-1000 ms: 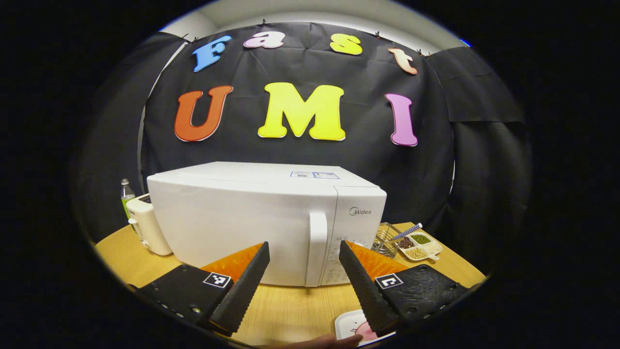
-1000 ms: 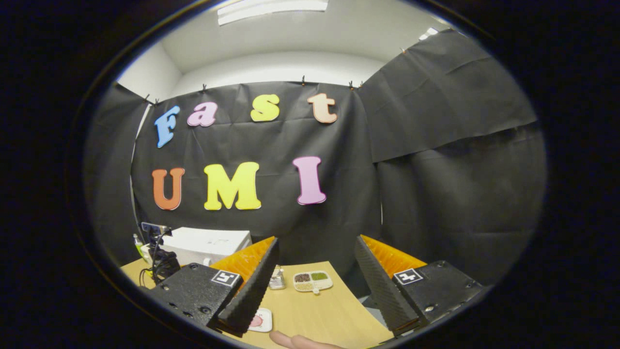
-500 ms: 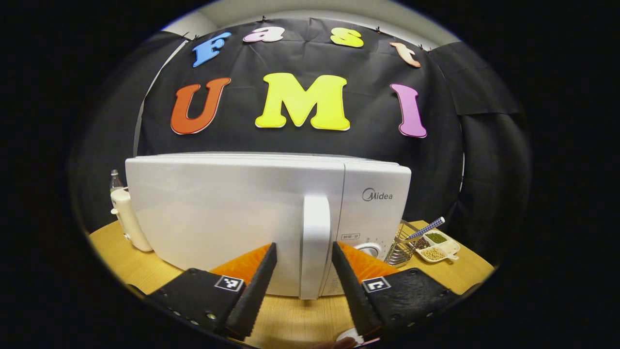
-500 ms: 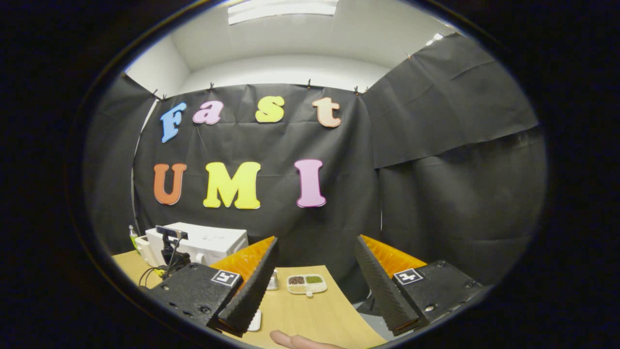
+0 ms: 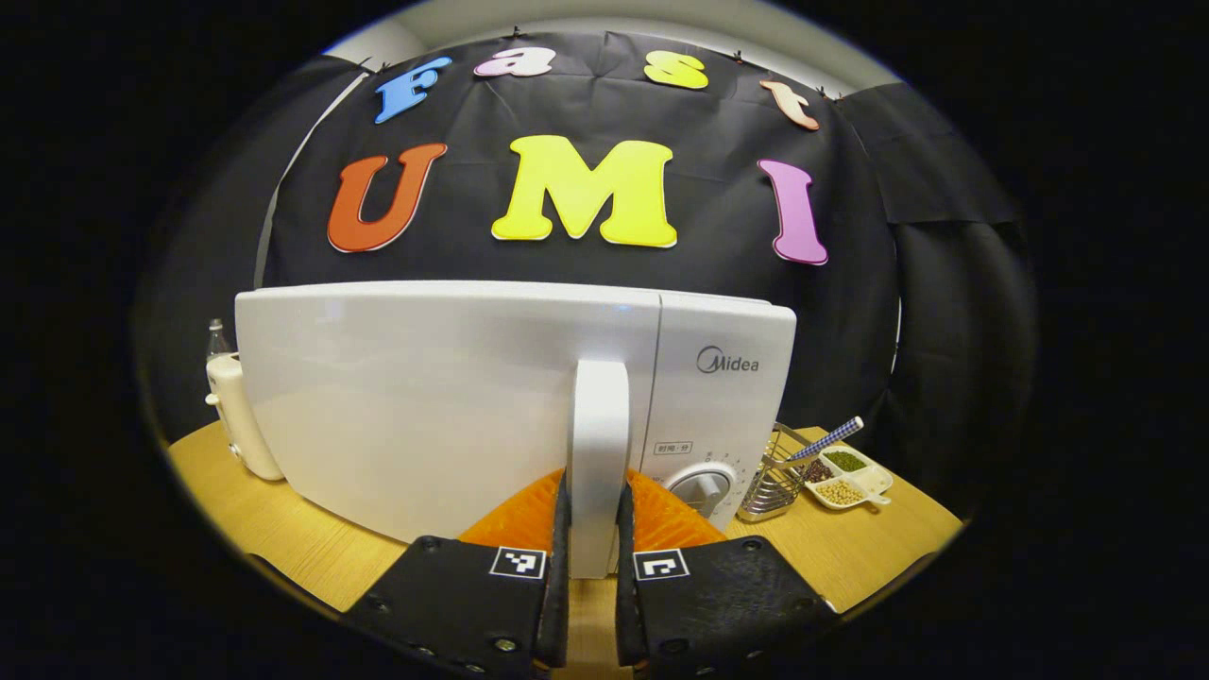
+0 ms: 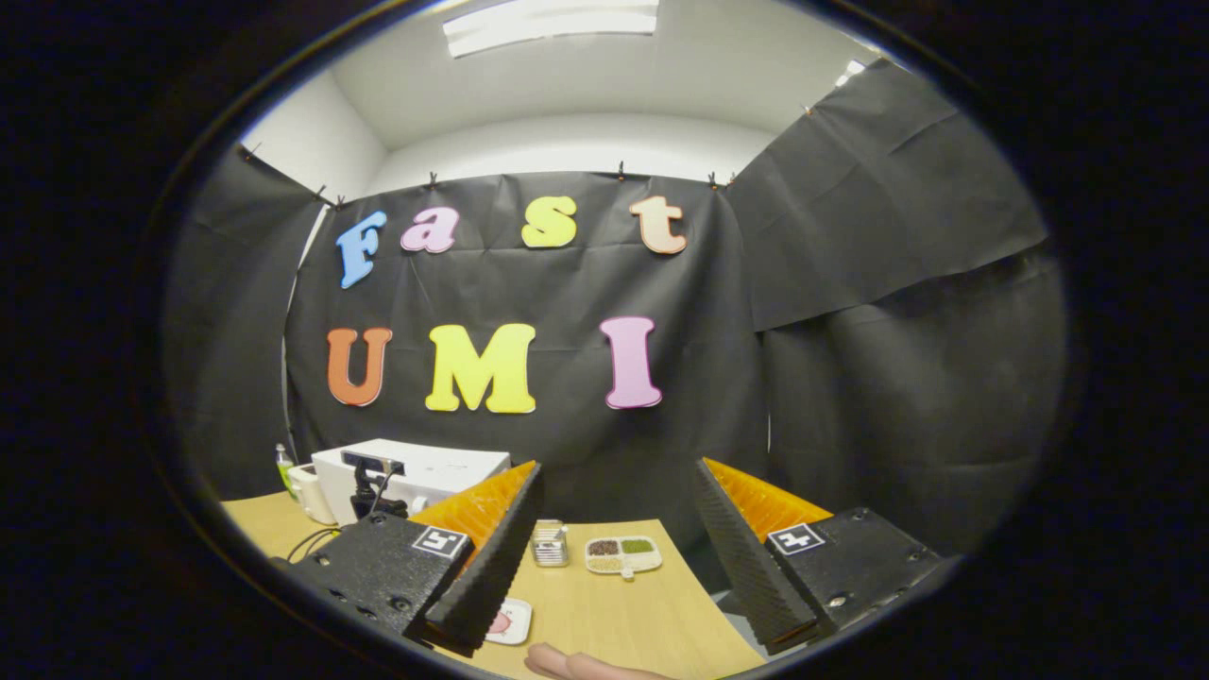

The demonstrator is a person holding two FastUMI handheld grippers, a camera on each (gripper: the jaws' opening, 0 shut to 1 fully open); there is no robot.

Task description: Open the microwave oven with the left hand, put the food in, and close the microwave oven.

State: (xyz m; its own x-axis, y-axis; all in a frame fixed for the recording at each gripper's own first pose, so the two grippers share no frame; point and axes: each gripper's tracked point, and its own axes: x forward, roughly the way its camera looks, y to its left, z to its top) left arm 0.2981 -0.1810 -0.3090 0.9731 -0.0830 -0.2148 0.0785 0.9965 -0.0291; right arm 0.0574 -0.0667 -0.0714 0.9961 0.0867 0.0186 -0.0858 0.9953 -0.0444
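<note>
The white microwave oven [image 5: 444, 397] stands on the wooden table, door closed. Its vertical white door handle [image 5: 598, 444] runs down between my left gripper's fingers. The left gripper [image 5: 590, 576] is shut on that handle near its lower end. In the right gripper view the microwave [image 6: 420, 467] is small and far to the left, with the left gripper [image 6: 373, 486] in front of it. My right gripper [image 6: 614, 576] hangs open above the table, nothing between its fingers. A small white plate with pink food [image 6: 510, 621] lies on the table just beyond its left finger.
A white toaster [image 5: 236, 416] and a bottle [image 5: 217, 335] stand left of the microwave. To its right are a wire basket [image 5: 770, 477] and a divided dish of beans [image 5: 845, 477]. A person's finger [image 6: 586, 666] shows at the bottom edge.
My left gripper moved in to the door handle and closed its fingers on it. The right gripper stayed open and turned slightly left.
</note>
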